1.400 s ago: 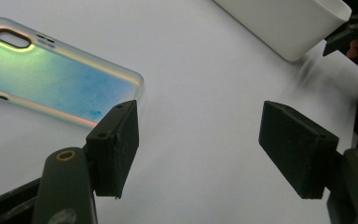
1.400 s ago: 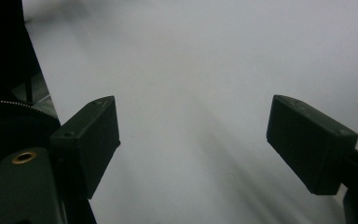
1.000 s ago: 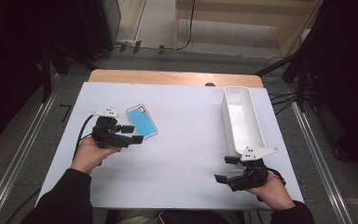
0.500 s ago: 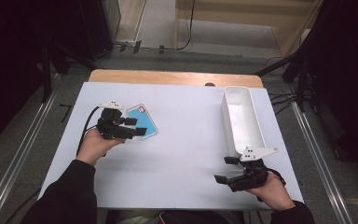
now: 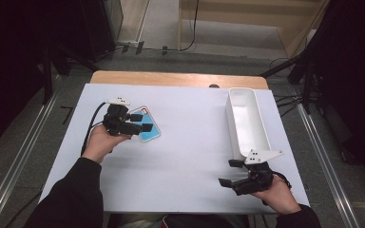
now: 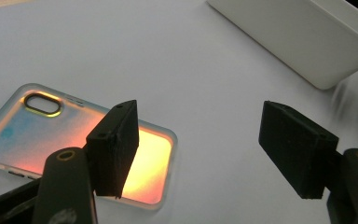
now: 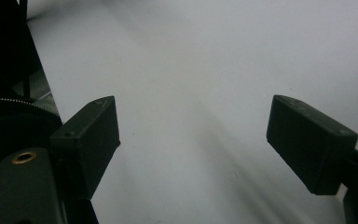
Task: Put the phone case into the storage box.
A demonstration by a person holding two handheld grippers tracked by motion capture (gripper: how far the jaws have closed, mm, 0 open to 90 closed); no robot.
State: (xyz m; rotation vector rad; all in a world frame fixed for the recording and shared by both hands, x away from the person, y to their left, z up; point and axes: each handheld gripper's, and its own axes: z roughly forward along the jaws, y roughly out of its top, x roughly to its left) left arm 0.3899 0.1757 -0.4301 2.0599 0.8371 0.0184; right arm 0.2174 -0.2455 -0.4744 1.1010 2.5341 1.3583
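The left gripper [image 5: 140,122] hovers over the phone case [image 5: 147,131], which lies flat on the table [image 5: 190,166], well apart from the bin [image 5: 247,121]. I judge this the reach step; next it must lower and straddle 1 edge. Both grippers' jaws are spread, the right gripper [image 5: 233,173] idle near the bin. The left gripper view shows the case [image 6: 70,135] glowing orange, with its camera cutout.

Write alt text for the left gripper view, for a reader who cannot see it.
The left gripper, its two black jaws wide apart, hovers over a phone case lying flat on the white table; one jaw overlaps the case's near corner. The case glows blue to orange-yellow, and a white bin sits at upper right.
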